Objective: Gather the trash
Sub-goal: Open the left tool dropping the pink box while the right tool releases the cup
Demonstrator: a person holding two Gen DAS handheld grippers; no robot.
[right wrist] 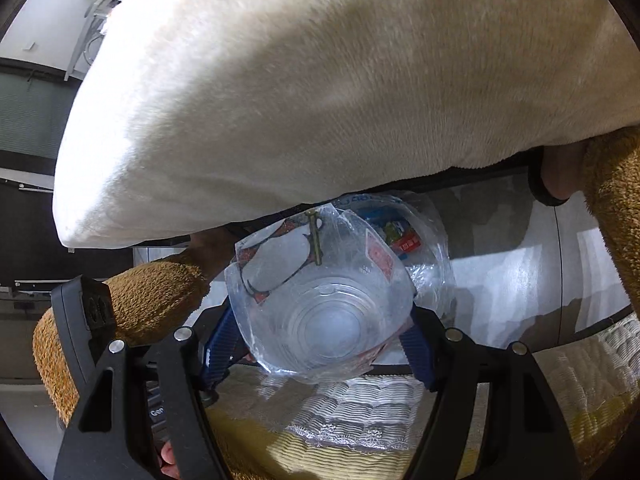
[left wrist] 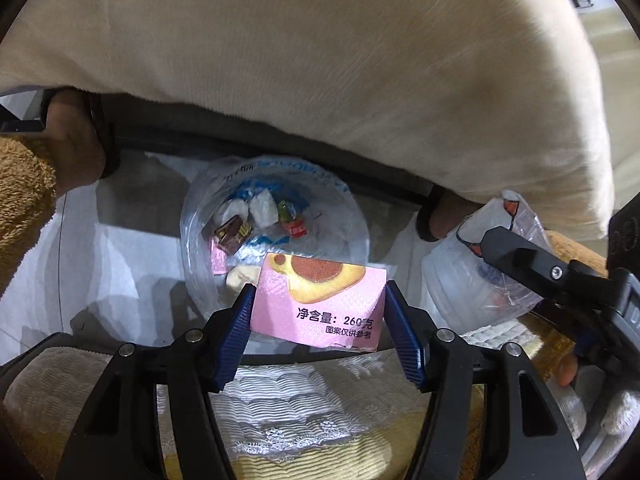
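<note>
My left gripper (left wrist: pixel 318 312) is shut on a pink snack box (left wrist: pixel 320 304) with a cake picture and holds it above a trash bin lined with a clear bag (left wrist: pixel 196 232); wrappers and crumpled paper lie in the bin. My right gripper (right wrist: pixel 320 340) is shut on a clear plastic cup (right wrist: pixel 324 312) with a torn printed label. The cup also shows at the right of the left wrist view (left wrist: pixel 472 280), beside the bin. The bin shows behind the cup in the right wrist view (right wrist: pixel 428 248).
A large cream cushion (left wrist: pixel 320 60) hangs over the top of both views. A table edge with a white lace cloth over yellow fabric (left wrist: pixel 312 412) lies below the grippers. The floor (left wrist: pixel 120 256) around the bin is pale.
</note>
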